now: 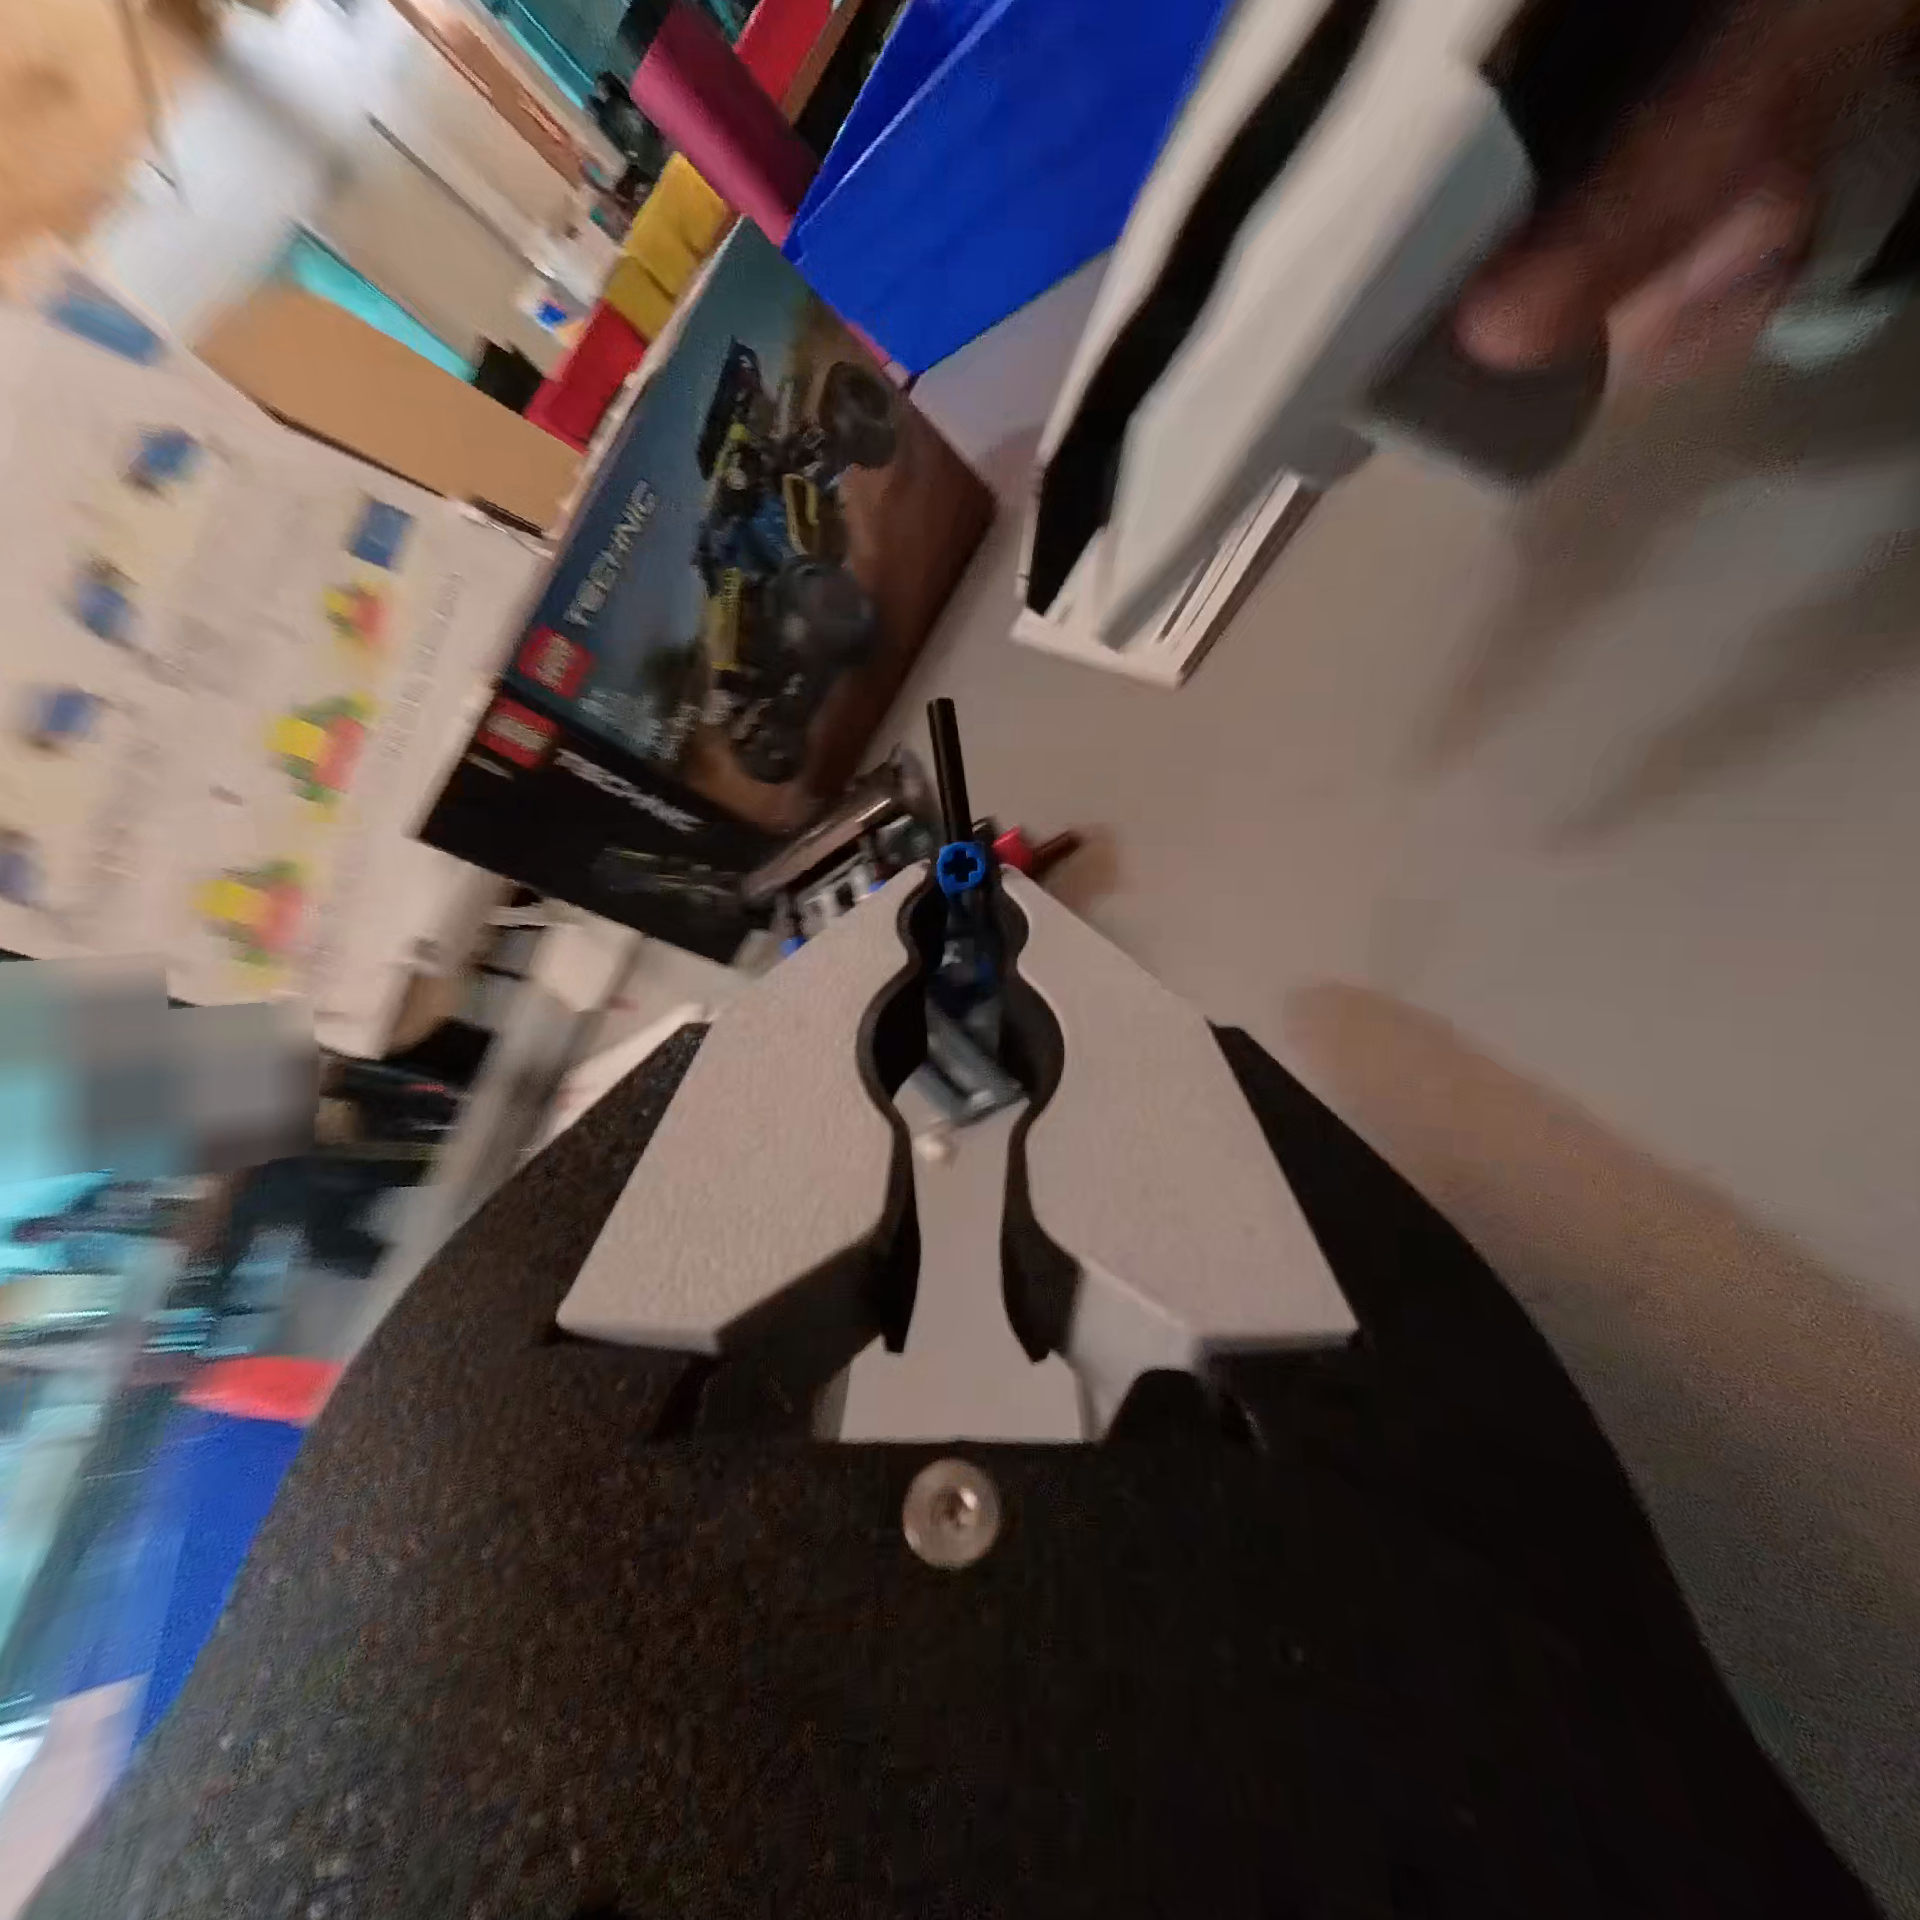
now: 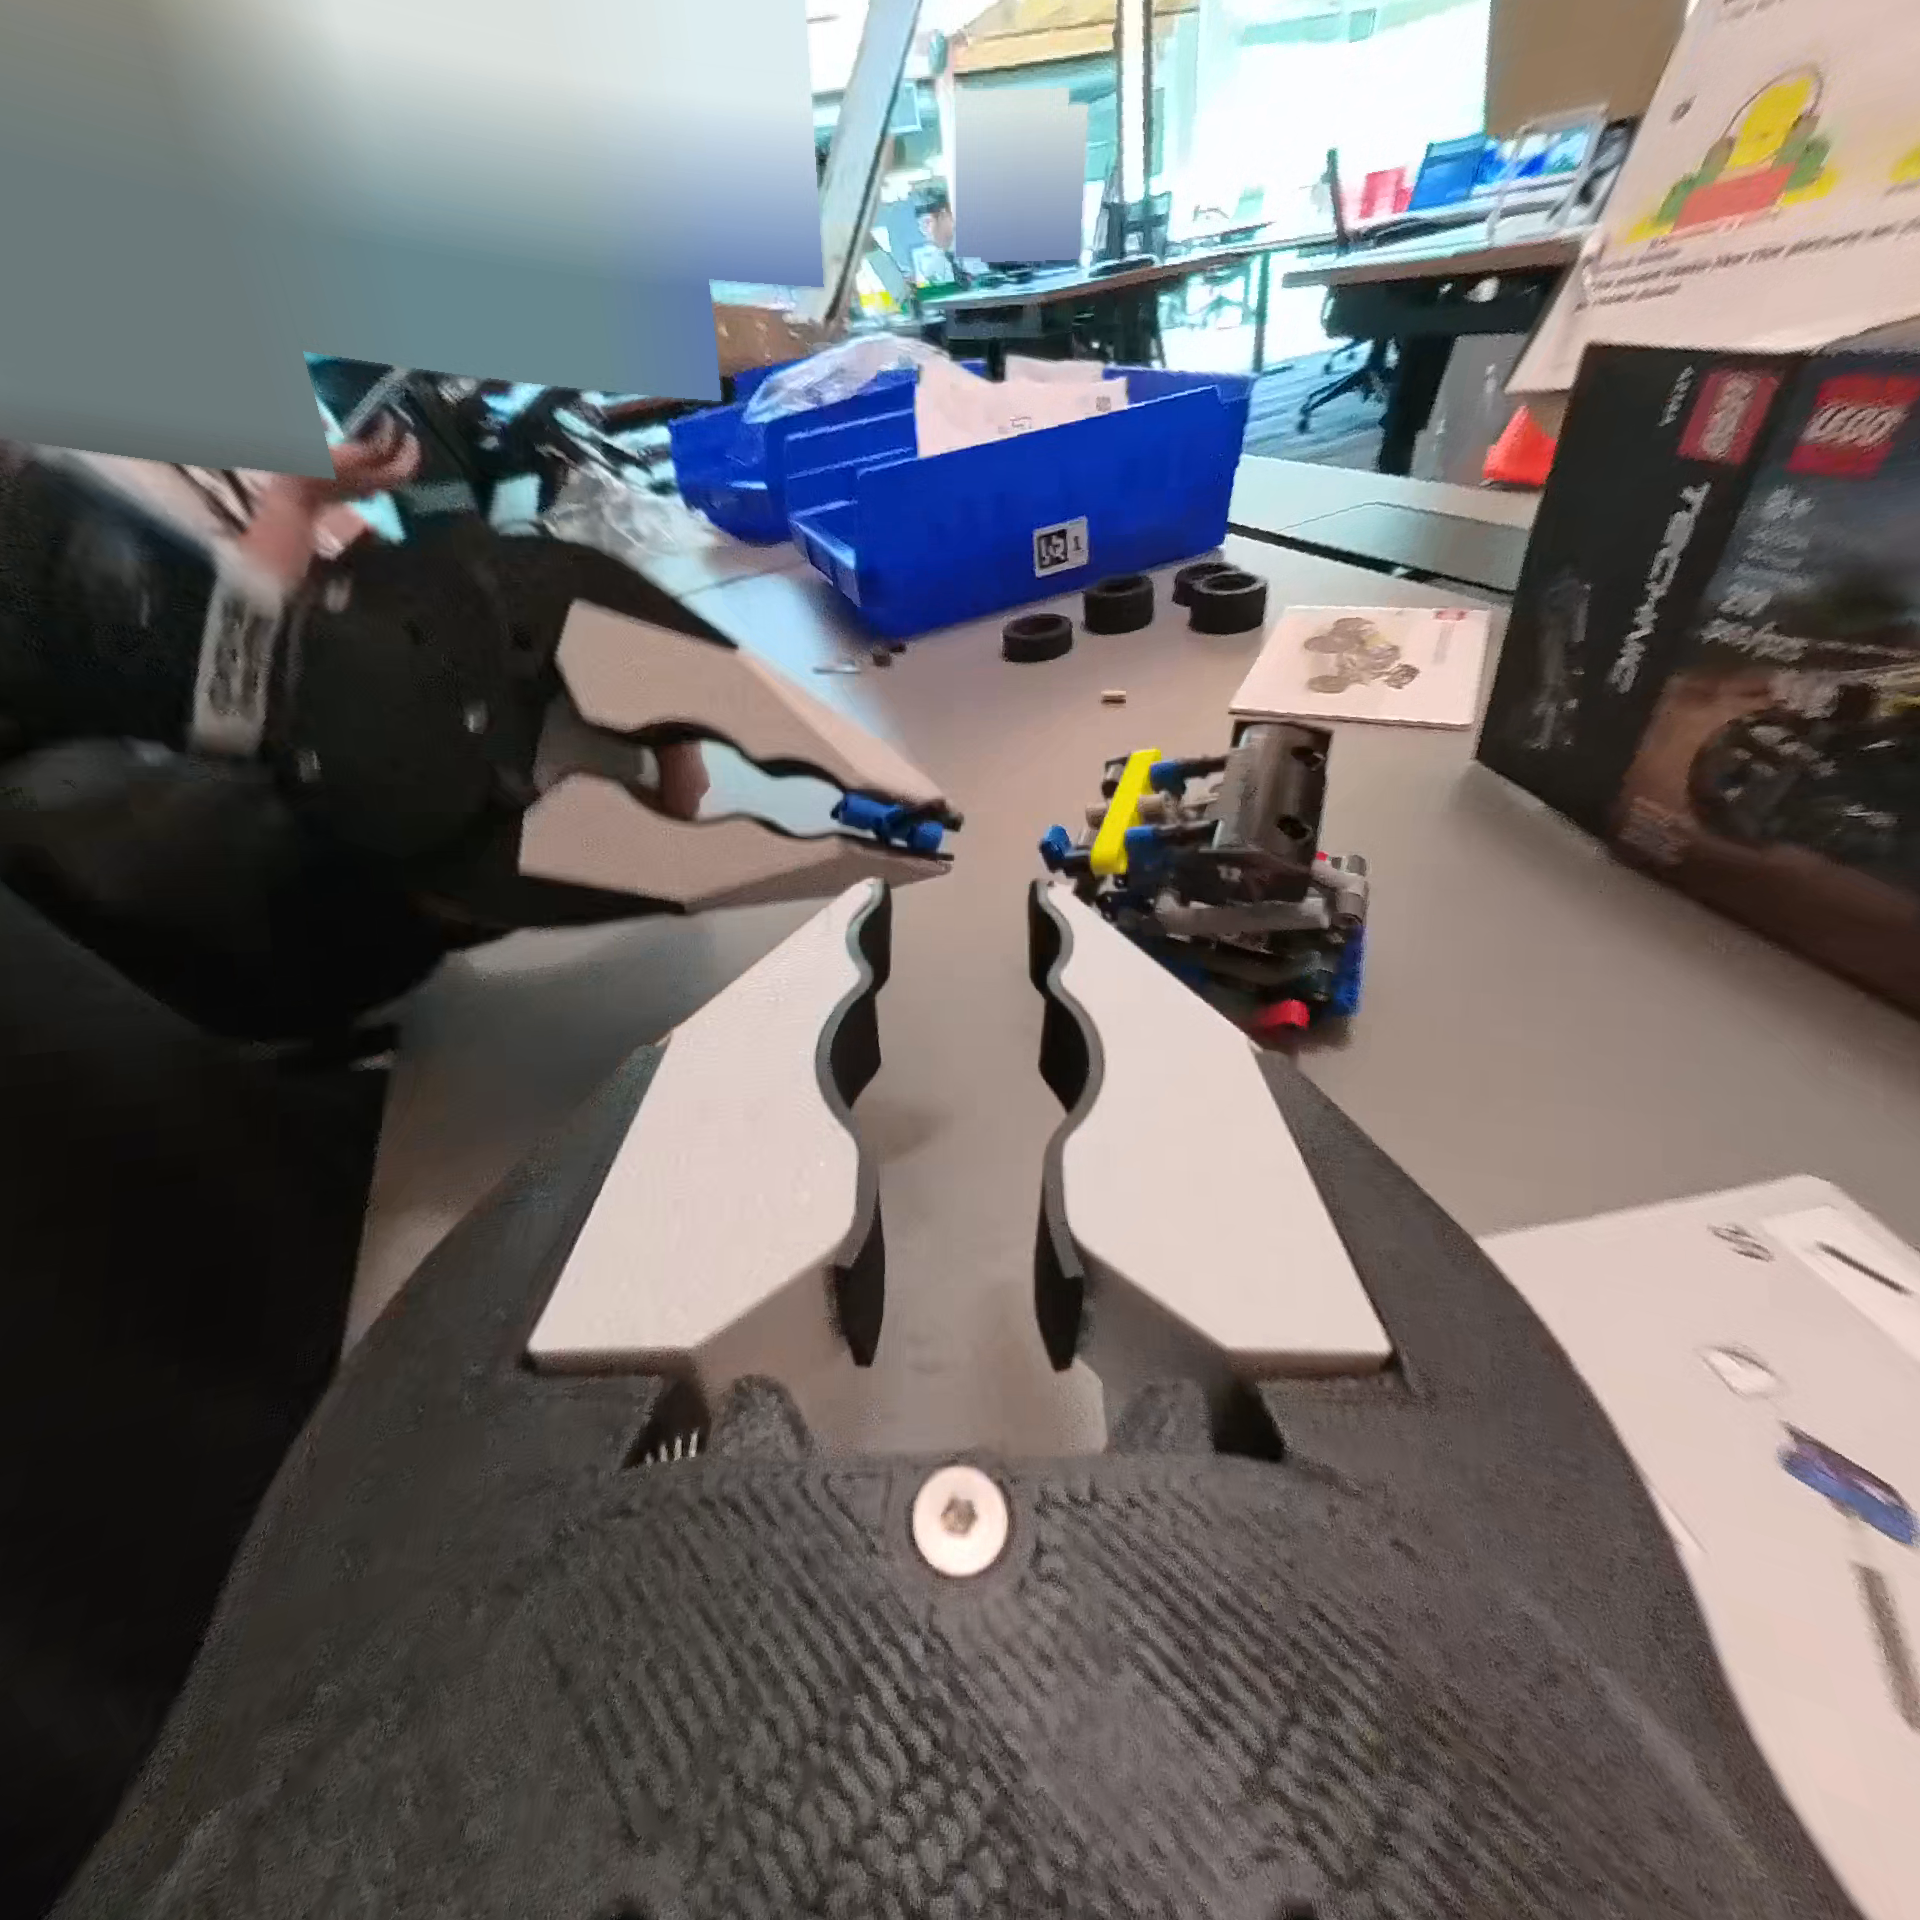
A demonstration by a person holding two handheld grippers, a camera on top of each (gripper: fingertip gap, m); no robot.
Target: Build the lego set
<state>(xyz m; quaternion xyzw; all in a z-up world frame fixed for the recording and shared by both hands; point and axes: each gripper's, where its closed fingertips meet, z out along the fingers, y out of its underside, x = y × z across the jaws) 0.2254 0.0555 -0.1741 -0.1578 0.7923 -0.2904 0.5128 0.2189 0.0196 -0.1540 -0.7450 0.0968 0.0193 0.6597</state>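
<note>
Right of the right gripper (image 2: 958, 894) stood the set box (image 2: 1714, 675), which bore red logo squares and white lettering down its side. Farther ahead, the blue bin (image 2: 966, 520) wore a white square-code sticker (image 2: 1060, 545) with a digit. The booklet (image 2: 1361, 665) between them carried print too small to read.

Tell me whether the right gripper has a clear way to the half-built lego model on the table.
Probably yes. The right gripper is open and empty, and the half-built model sits just ahead to its right. The left gripper, shut on a small blue piece, stays off to the other side.
</note>
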